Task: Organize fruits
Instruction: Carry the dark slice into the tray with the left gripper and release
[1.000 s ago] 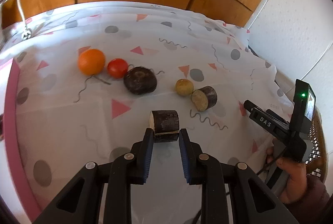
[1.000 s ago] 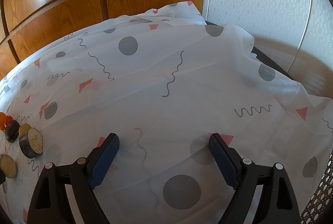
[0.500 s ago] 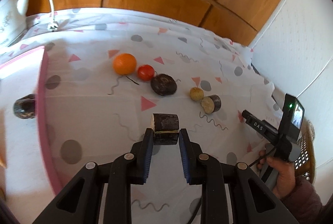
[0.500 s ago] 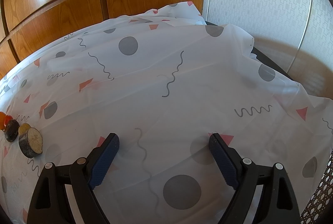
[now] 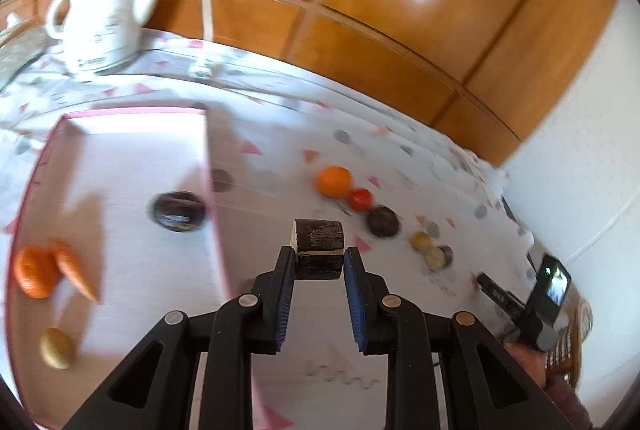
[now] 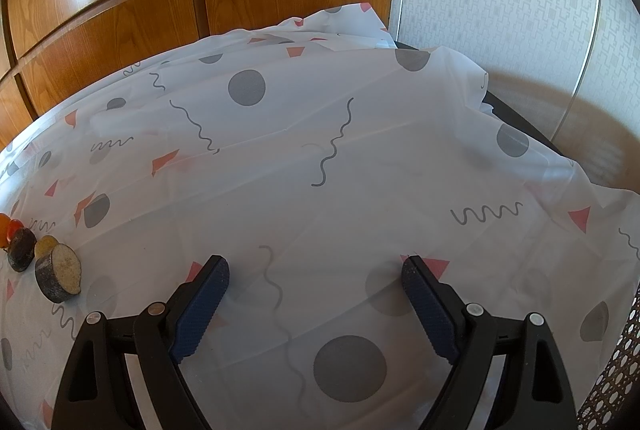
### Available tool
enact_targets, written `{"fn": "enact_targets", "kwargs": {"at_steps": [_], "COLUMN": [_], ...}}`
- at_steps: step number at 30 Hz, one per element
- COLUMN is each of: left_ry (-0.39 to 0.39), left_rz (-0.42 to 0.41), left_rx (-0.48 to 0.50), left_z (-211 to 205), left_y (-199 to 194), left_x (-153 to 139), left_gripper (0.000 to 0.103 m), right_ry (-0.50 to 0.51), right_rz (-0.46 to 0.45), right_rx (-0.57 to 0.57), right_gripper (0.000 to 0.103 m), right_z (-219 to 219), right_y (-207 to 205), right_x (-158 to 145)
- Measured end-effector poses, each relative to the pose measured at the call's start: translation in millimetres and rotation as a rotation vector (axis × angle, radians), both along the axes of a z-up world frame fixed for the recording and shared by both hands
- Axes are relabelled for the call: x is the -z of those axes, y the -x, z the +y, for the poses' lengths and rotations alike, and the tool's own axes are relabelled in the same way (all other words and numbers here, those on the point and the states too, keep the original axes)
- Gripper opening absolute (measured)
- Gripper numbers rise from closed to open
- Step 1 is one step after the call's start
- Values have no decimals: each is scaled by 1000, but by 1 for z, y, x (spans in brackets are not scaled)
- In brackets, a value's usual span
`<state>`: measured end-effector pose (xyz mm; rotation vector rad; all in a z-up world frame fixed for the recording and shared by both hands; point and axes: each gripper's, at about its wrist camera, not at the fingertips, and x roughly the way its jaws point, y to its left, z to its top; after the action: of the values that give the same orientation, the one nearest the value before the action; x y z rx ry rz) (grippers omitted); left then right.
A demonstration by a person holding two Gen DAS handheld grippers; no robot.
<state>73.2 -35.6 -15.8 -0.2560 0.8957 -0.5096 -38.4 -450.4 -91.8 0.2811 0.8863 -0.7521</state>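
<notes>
Fruit chunk (image 5: 319,248) — clamped between left fingers (image 5: 285,272), airborne.

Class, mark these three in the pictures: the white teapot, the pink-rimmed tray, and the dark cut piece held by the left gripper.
white teapot (image 5: 98,26), left wrist view, middle of its body.
pink-rimmed tray (image 5: 206,150), left wrist view, its right rim.
dark cut piece (image 5: 319,235), left wrist view, its dark upper skin, between the left gripper (image 5: 319,262) fingers.

Motion blur smears the tray (image 5: 120,118) and teapot (image 5: 96,26).
</notes>
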Motion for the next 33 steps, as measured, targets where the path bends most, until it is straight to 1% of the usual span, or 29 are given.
{"fn": "enact_targets", "kwargs": {"at_steps": [6,10,15,22,27,30,33], "left_ry": [-8,-49,-105,-164,-194,-198,-217], "left_rz": [14,10,19,35,35,26,9], "left_rx": [-130,-220,-311,-378,-414,-419,-422], "left_z": [50,78,103,119,124,124,120], "left_y": [-19,-37,-60,-71,-70,-65,-55], "left_x": [7,12,23,34,38,36,33], "left_gripper": [25,25,25,25,26,30,44], "right_ry": [0,2,2,3,3,3,3], "right_rz": [1,3,4,5,5,5,5], "right_rx": [0,0,-1,-1,-1,-1,-2], "right_gripper": [90,90,90,90,90,90,90], "right_z": [0,0,0,0,0,0,-1], "right_y": [0,-1,-1,-1,-1,-1,-2], "right_x": [0,1,1,1,1,1,1]}}
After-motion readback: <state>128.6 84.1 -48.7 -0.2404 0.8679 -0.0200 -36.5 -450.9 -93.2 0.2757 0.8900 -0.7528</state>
